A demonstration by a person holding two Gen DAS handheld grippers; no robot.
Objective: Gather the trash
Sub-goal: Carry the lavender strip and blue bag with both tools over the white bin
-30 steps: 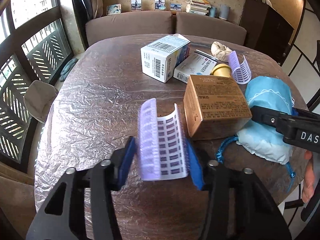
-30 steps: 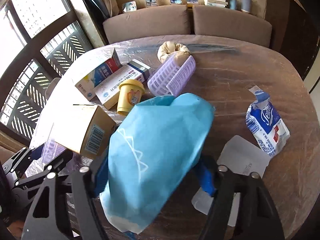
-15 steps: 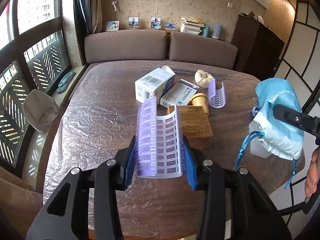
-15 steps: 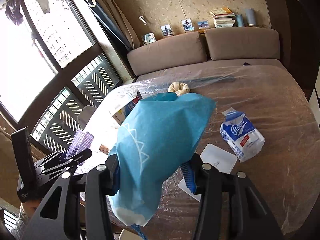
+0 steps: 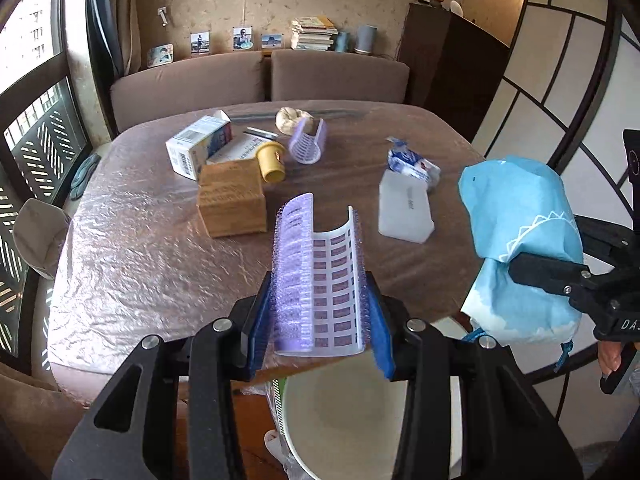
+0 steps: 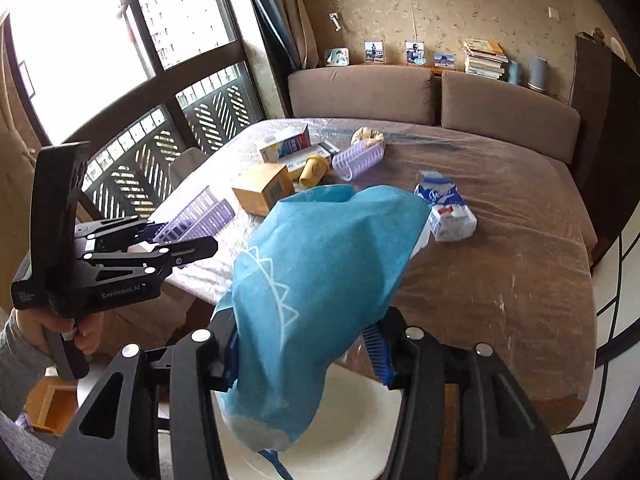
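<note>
Here, left gripper [image 5: 320, 312] clamped tight on a purple lattice tray [image 5: 320, 276], blue pads pressing its two upturned sides, tray raised off the table [image 5: 140, 248] and standing over its near edge. Directly below, at 6 o'clock in the left wrist view, a white bin [image 5: 340, 420] with its mouth open upward. Right gripper [image 6: 306, 344] closed on a light blue drawstring bag [image 6: 320, 280], jaws narrowed around the cloth after just closing further, bag bulging out above and sagging below the pads, its lower end hanging over the bin's rim [image 6: 352, 452]. In the left wrist view that bag at 3 o'clock, off the table's right edge. On the table at 12 o'clock: brown carton [image 5: 232, 204], yellow cup [image 5: 272, 162] lying on its side, second purple tray [image 5: 306, 144], white-and-blue box [image 5: 200, 146], tissue pack [image 5: 414, 164], flat white packet [image 5: 404, 210].
</note>
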